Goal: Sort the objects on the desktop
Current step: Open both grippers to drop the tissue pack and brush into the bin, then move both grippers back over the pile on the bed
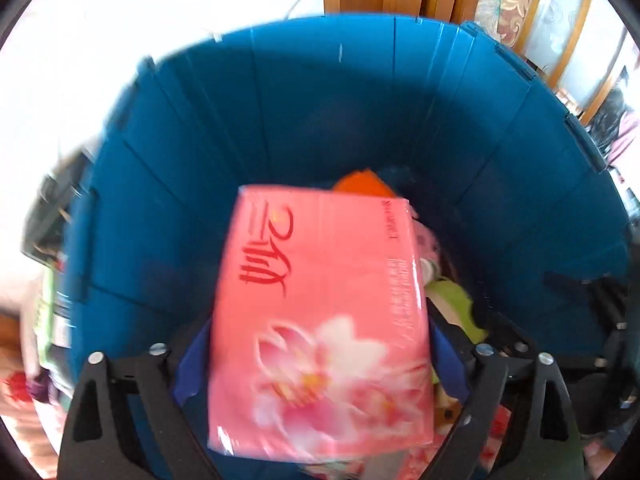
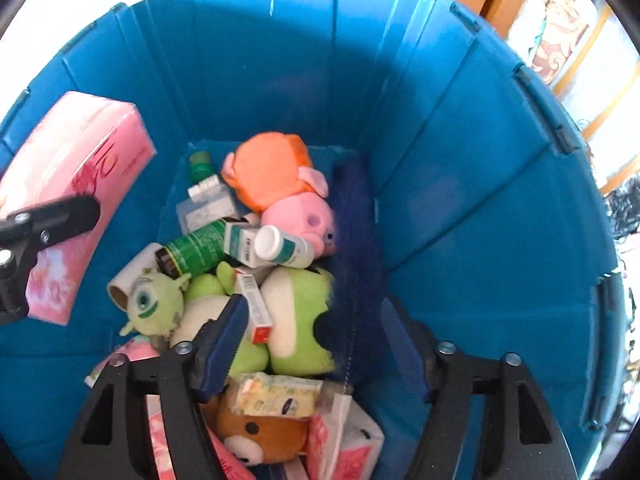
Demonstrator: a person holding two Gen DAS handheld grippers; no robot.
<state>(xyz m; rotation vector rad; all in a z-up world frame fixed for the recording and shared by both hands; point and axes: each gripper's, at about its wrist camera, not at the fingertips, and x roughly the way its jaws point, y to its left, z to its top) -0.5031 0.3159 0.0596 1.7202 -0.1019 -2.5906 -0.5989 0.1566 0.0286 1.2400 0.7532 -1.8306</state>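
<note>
Left tongs are gripping a pink tissue pack over the blue bin. Right tongs are standing released, empty, above plush toys.

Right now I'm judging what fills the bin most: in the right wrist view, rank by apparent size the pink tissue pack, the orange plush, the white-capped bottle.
1. pink tissue pack, though it sits nearer the camera, so its lead is unsure.
2. orange plush.
3. white-capped bottle, clearly smallest.
</note>
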